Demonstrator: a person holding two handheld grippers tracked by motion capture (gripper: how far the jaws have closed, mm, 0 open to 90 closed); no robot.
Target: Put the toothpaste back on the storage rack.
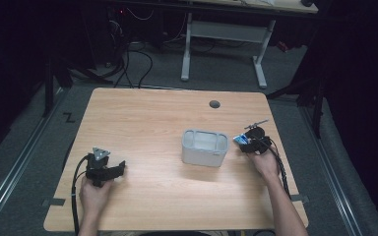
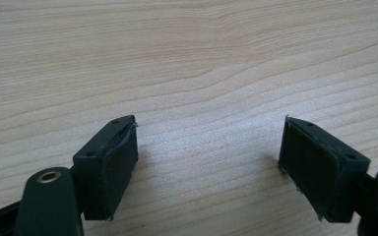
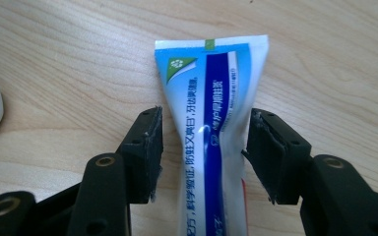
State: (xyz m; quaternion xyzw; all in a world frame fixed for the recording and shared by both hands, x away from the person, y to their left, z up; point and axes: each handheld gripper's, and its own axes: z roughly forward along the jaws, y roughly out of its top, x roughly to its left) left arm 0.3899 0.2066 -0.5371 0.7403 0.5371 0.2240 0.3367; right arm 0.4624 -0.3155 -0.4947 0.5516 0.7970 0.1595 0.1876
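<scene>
- Holds the left tongs (image 1: 120, 167) low over the bench (image 1: 152, 113) at its left front, well apart from everything else. Likely parked there so as not to crowd the work on the other side.
- Shows them spread wide, with bare wood between the pads (image 2: 120, 162).
- Grips their body from behind with the left hand (image 1: 96, 194), forearm in from the near edge, jaws aimed rightward and a little forward, close to level.
- Leaves the bin (image 1: 202, 156) upright at mid-bench, open side up and seemingly with nothing in it. Probably stood there as the drop-off place, within easy reach of either side.
- Finds the tube (image 3: 211, 98) lying flat on the wood just right of the bin, printed face up, crimped end pointing away from the right gripper view's camera. Laid lengthwise along the jaws, so well placed for a pinch across its narrow width.
- Sets the right tongs (image 1: 243, 142) astride that tube, one pad beside each long edge. In the right gripper view, the right-hand pad is about touching and the left-hand pad leaves a sliver of wood visible. Apart, then, and not yet clamped.
- Brings the right hand (image 1: 266, 162) in from the near right, wrist tipped so the jaws slope down and forward onto the tube.
- Judged from this: pickup about to begin, needing only a squeeze before a lift toward the bin.
</scene>
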